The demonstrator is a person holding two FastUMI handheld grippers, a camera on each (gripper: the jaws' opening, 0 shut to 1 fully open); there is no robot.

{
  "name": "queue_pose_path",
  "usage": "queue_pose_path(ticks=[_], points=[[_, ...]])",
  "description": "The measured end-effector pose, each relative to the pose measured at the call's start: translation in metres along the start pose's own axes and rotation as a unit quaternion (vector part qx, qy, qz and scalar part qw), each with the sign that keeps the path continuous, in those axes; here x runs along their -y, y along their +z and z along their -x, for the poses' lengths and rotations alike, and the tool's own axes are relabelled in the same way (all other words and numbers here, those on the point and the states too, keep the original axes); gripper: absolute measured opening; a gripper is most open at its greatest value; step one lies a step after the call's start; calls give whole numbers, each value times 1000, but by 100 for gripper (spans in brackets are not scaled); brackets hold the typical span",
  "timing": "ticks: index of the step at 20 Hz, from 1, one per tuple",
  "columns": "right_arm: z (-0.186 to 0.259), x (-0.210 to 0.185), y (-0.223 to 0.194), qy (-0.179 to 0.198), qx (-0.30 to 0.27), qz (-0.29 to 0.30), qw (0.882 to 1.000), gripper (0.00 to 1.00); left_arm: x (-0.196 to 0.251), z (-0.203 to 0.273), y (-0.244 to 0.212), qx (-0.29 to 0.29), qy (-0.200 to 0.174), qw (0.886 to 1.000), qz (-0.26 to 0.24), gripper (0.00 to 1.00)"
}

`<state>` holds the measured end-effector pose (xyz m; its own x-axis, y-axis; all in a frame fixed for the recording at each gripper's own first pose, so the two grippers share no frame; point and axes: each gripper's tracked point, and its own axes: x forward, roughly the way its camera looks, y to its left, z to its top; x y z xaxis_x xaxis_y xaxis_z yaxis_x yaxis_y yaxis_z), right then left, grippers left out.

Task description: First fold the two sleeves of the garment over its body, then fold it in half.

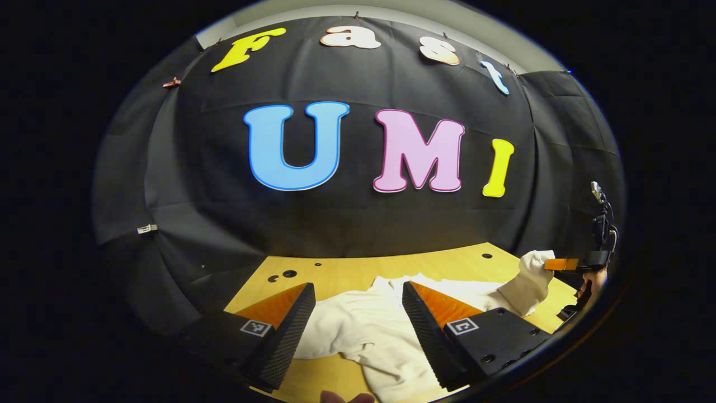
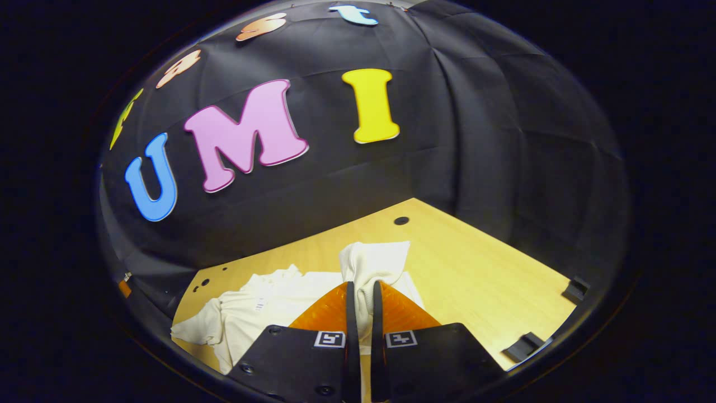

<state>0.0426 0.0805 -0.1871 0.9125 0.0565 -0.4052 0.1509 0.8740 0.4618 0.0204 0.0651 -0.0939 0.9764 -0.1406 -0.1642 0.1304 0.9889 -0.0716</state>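
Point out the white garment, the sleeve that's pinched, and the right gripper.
garment [image 1: 358, 324]: left gripper view, on its body.
sleeve [image 2: 373, 262]: right gripper view, on the raised cuff end.
right gripper [image 2: 359, 302]: right gripper view, between its fingertips.

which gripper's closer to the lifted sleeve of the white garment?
Right. The right gripper is shut on the lifted sleeve. The left gripper is open above the white garment body, away from that sleeve.
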Motion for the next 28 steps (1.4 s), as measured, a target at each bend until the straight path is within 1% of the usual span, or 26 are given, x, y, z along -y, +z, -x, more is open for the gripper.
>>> queue_pose_path(ticks=[3, 6, 9, 13, 19, 22, 26, 27, 28], points=[[-4, -59, -14, 42, -12, 7, 999, 11, -32, 5, -9, -4, 17, 1000, 8, 98], [-14, -106, -38, 70, -32, 20, 997, 11, -63, 9, -18, -7, 38, 999, 12, 98], [-28, -142, -66, 88, -53, 28, 994, 11, -93, 14, -30, -17, 61, 998, 12, 98], [-46, -178, -107, 100, -86, 43, 990, 11, -129, 21, -53, -38, 91, 995, 20, 98], [-72, -205, -169, 96, -139, 64, 984, 11, -171, 26, -75, -59, 125, 990, 33, 98], [-78, -210, -193, 93, -163, 79, 979, 11, -187, 26, -85, -65, 140, 987, 42, 98], [-83, -209, -215, 83, -187, 97, 974, 11, -203, 25, -98, -73, 158, 983, 54, 98], [-82, -209, -217, 83, -193, 97, 973, 1, -207, 24, -102, -76, 161, 982, 55, 98], [-81, -210, -219, 83, -196, 97, 972, 12, -210, 25, -105, -78, 164, 982, 58, 98]])
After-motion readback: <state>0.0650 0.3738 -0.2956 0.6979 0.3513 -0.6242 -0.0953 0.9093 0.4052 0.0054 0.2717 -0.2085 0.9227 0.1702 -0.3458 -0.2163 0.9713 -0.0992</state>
